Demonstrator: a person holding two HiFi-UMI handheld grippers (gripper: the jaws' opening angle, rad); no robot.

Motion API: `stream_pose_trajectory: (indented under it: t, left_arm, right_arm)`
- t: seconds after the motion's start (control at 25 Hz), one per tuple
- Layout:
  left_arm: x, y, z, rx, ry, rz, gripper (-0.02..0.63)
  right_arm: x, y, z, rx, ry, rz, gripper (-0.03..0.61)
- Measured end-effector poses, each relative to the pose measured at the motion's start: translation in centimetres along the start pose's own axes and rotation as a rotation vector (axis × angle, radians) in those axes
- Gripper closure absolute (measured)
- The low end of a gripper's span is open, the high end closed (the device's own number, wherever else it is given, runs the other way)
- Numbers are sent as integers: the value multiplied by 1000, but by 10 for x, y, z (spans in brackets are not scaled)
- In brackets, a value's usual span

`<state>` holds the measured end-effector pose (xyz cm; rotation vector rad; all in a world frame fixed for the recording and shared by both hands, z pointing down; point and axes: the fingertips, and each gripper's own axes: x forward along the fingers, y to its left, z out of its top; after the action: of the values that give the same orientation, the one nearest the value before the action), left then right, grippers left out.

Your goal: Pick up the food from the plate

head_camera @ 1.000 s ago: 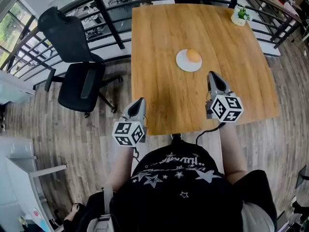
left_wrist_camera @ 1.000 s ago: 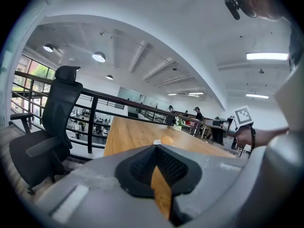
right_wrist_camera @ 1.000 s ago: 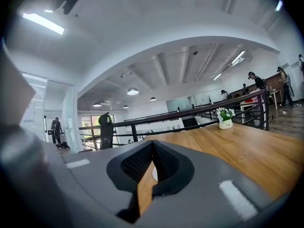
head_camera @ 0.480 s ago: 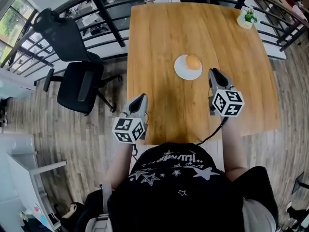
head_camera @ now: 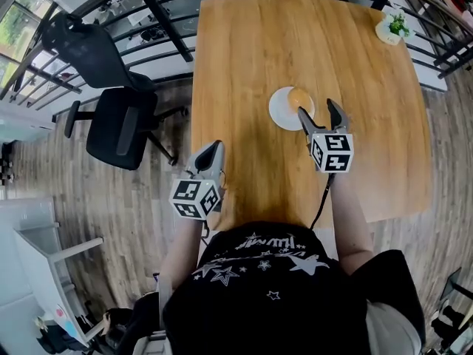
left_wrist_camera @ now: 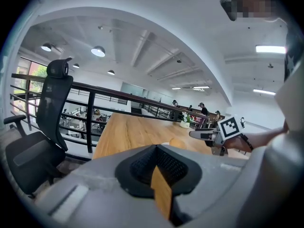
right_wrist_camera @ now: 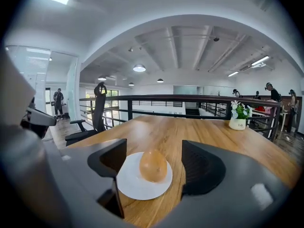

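An orange-brown round bun [head_camera: 299, 97] lies on a small white plate [head_camera: 282, 114] in the middle of the wooden table [head_camera: 251, 58]. My right gripper [head_camera: 320, 115] hovers just short of the plate's near right side. Its jaws have just been opening and now stand open with nothing between them. In the right gripper view the bun [right_wrist_camera: 153, 166] and plate [right_wrist_camera: 135, 186] lie straight ahead, in line with the gap of the right gripper [right_wrist_camera: 154, 161]. My left gripper [head_camera: 210, 156] is shut and empty over the table's near left edge. From the left gripper [left_wrist_camera: 159, 171], the bun [left_wrist_camera: 178, 142] shows far ahead.
A small potted plant [head_camera: 392, 26] stands at the table's far right corner. A black office chair [head_camera: 118, 120] sits on the floor to the left. A black railing [head_camera: 155, 9] runs behind the table. The table's near edge is close to the person's body.
The right gripper has moved forward and left up to the plate, and its jaws went from shut to open. The left gripper crept forward over the table edge, still shut.
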<state>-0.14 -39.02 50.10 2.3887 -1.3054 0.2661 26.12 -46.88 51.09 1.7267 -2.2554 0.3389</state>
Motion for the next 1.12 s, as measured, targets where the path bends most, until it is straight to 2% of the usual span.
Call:
stream_pose_trajectory:
  t: [0.36, 0.72, 0.76, 0.88, 1.12]
  left_arm:
    - [3, 16, -16, -35, 53, 43, 612]
    - [10, 22, -30, -66, 80, 79, 612]
    - [10, 23, -31, -68, 83, 83, 612]
    - [11, 23, -35, -70, 89, 95, 613]
    - [7, 24, -42, -82, 103, 124, 612]
  right_arm:
    - [44, 7, -41, 4, 108, 38, 104]
    - [69, 8, -74, -32, 204, 57, 110]
    - [71, 8, -77, -30, 219, 56, 116]
    - [76, 2, -81, -25, 231, 39, 194]
    - [82, 0, -82, -46, 230, 50, 196]
